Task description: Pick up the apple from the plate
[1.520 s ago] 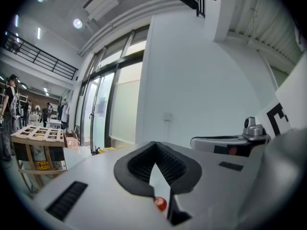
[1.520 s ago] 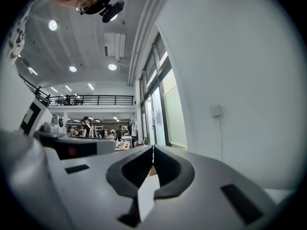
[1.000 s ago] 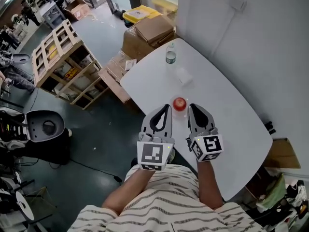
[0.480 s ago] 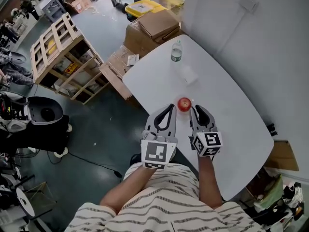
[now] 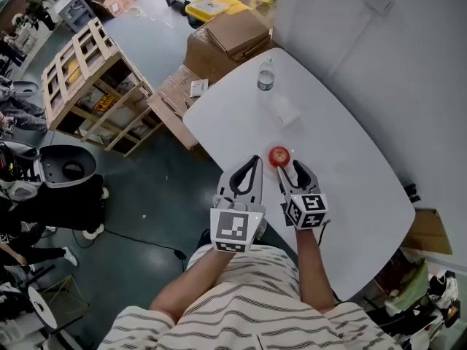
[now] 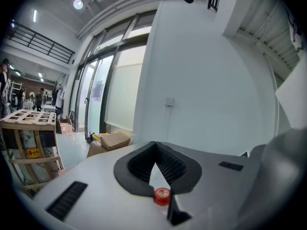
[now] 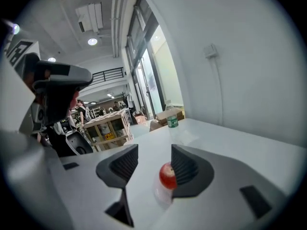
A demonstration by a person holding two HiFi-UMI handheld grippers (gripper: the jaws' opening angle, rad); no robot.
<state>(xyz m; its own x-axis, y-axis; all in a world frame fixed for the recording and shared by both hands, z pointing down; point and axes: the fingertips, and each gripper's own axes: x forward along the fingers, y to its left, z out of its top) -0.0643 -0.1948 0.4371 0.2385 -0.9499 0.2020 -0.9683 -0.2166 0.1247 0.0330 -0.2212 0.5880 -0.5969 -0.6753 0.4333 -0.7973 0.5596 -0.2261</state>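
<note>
A red apple (image 5: 279,156) rests on a small clear plate (image 7: 161,195) near the front left edge of the white table (image 5: 350,166). My right gripper (image 5: 290,170) is just short of it, low over the table, and its jaws are opening. In the right gripper view the apple (image 7: 167,175) stands past the jaws, close to the right finger (image 7: 184,169), and no pad presses on it. My left gripper (image 5: 255,160) is to the apple's left with its fingertips together and nothing held. In the left gripper view the apple (image 6: 162,196) shows through the gap below the tips.
A water bottle (image 5: 266,76) stands at the table's far end, with a clear packet (image 5: 286,112) between it and the apple. Cardboard boxes (image 5: 233,35) and a wooden crate (image 5: 87,71) are on the floor beyond the table's left edge. A wall runs along the right.
Both grippers have sunk toward the table, the right one more. The right gripper's jaws, shut a second ago, now stand apart just short of the apple.
</note>
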